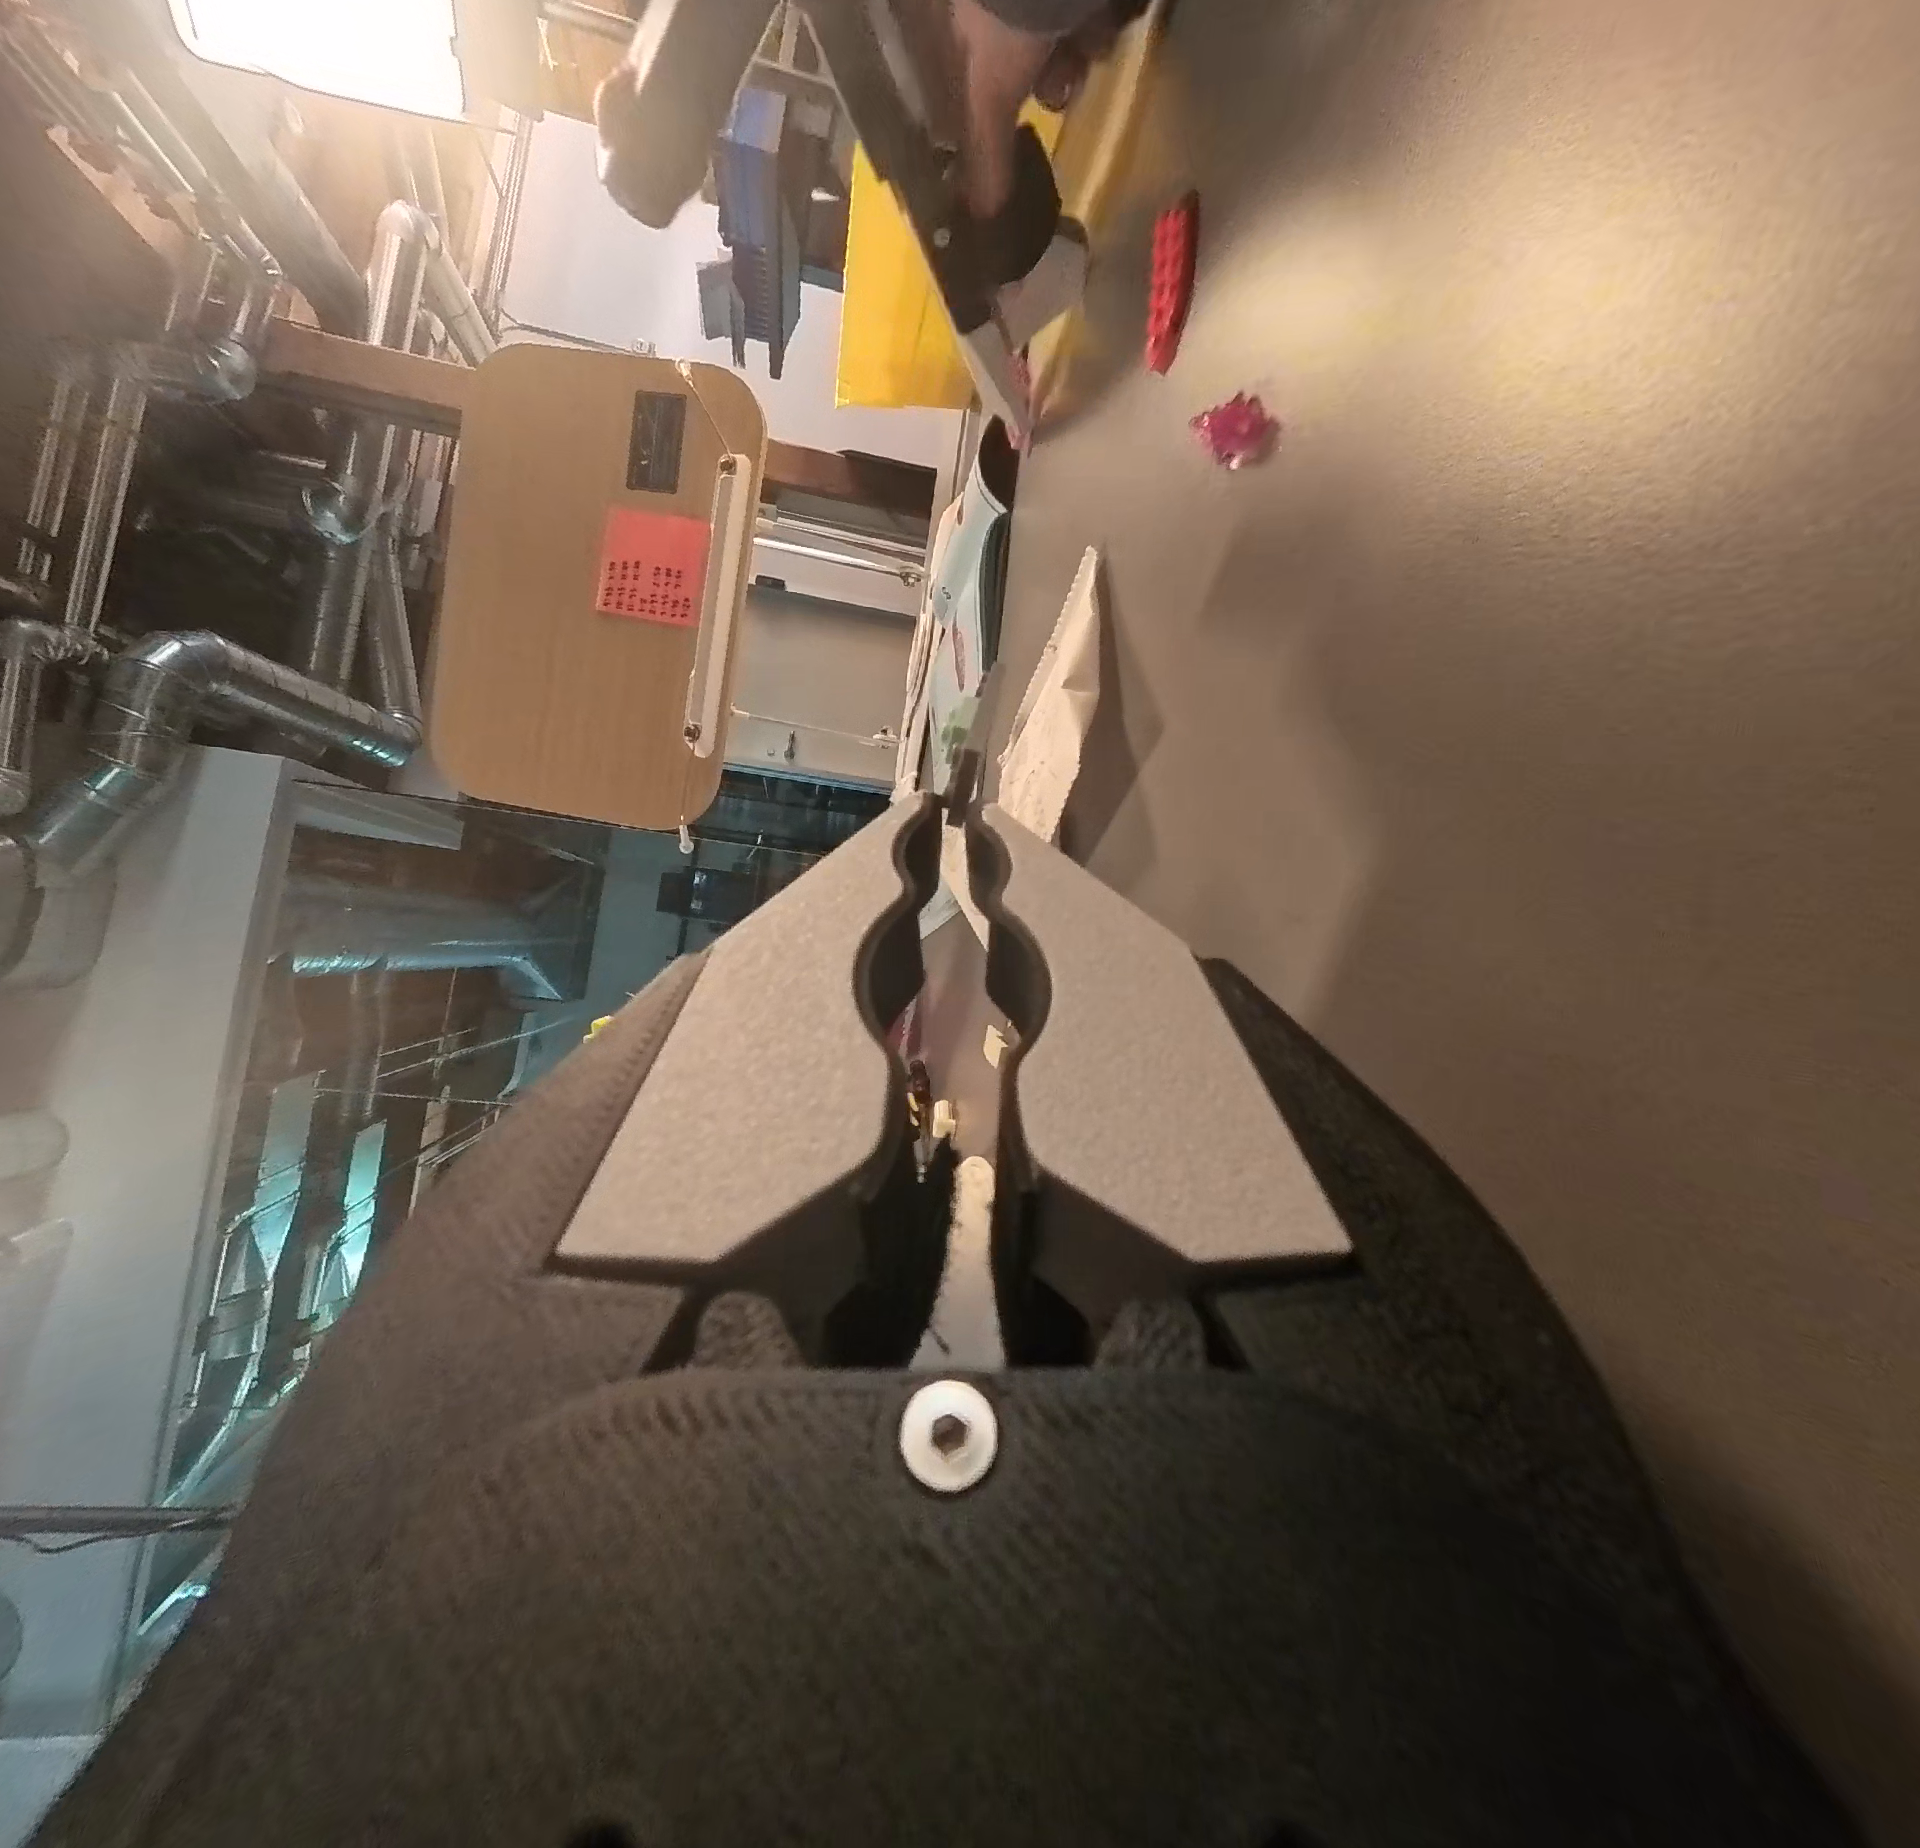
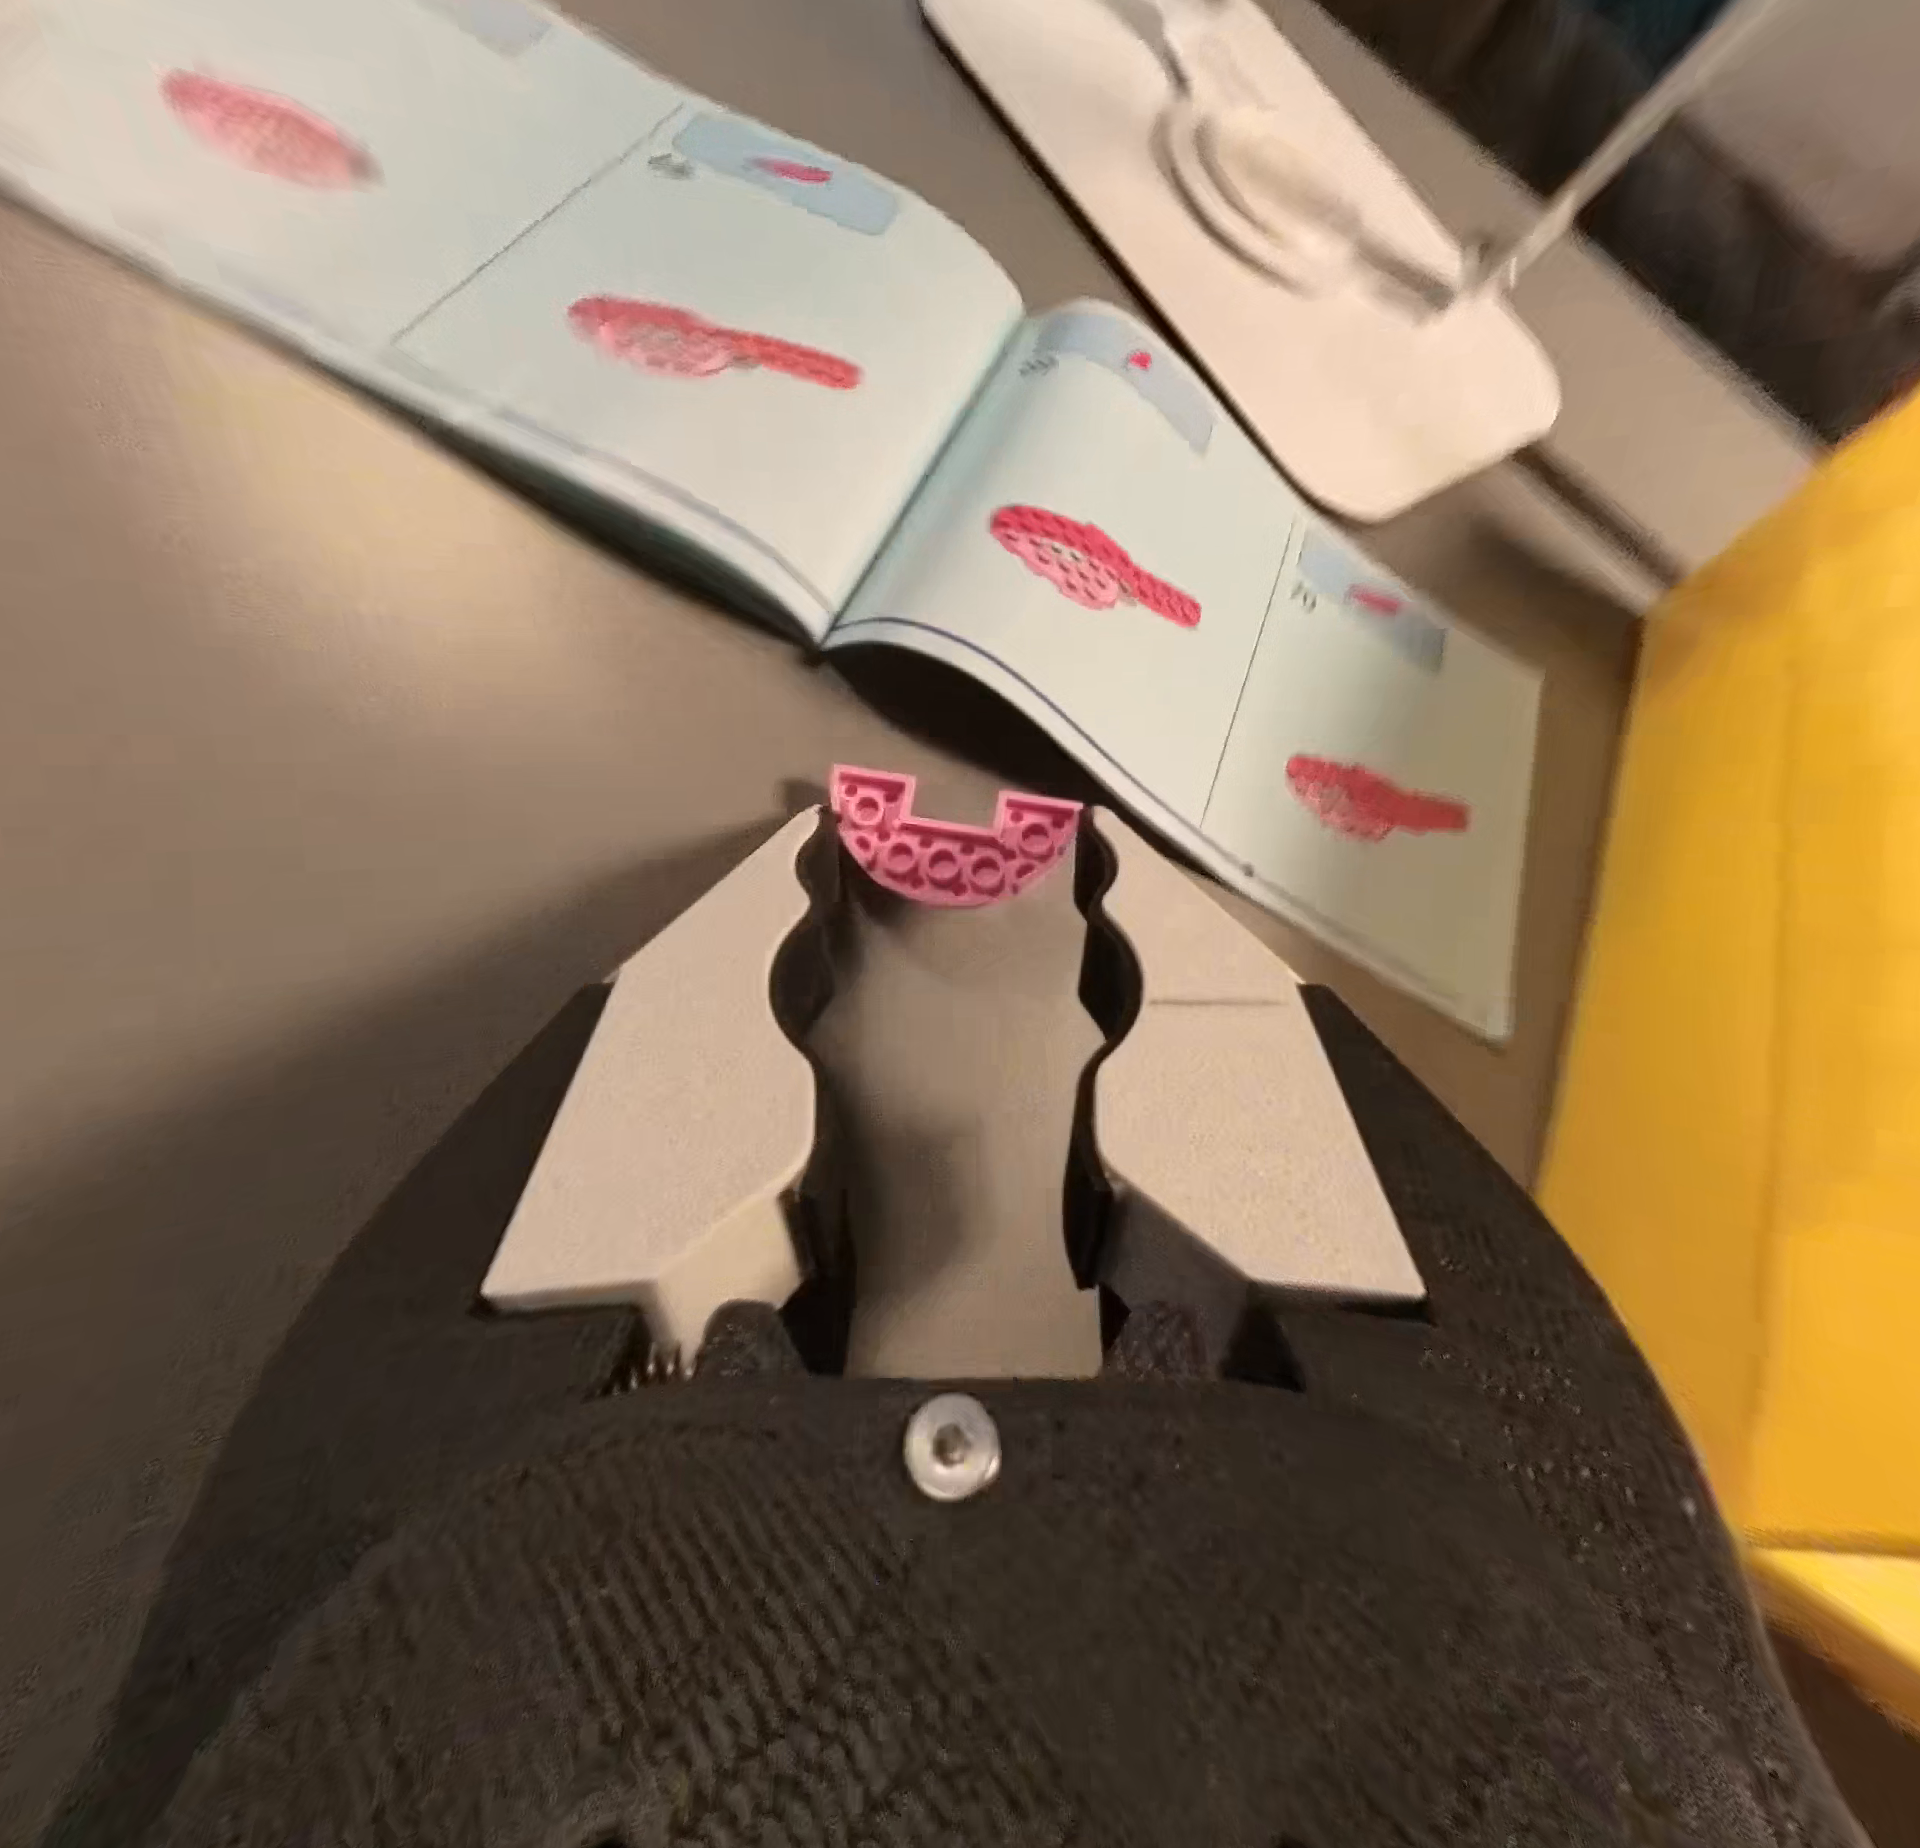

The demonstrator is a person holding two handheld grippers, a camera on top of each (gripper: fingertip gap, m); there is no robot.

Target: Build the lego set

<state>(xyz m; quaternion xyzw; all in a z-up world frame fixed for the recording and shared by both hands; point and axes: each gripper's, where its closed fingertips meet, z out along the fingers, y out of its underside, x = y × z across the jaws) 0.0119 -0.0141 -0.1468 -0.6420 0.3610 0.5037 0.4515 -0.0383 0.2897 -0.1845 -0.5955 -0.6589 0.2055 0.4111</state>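
The right claw (image 2: pixel 956 842), at the centre of its own view, is clenched about half open on a pink half-round studded plastic plate (image 2: pixel 951 853), both pads pressed on its ends, above the grey desk (image 2: pixel 312 759) near an open pale-blue booklet (image 2: pixel 727 364). The left claw (image 1: pixel 956 822) is clamped nearly shut on a thin dark flat piece (image 1: pixel 971 759), hard to make out. Only the left view shows a red studded plate (image 1: pixel 1169 286) and a small magenta piece (image 1: pixel 1236 427) at upper right, with the other gripper cut off at the top.

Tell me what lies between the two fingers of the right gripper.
In the right wrist view, a pink half-round plate sits between the fingers of the right gripper, its two ends touching both fingertips, underside facing the camera.
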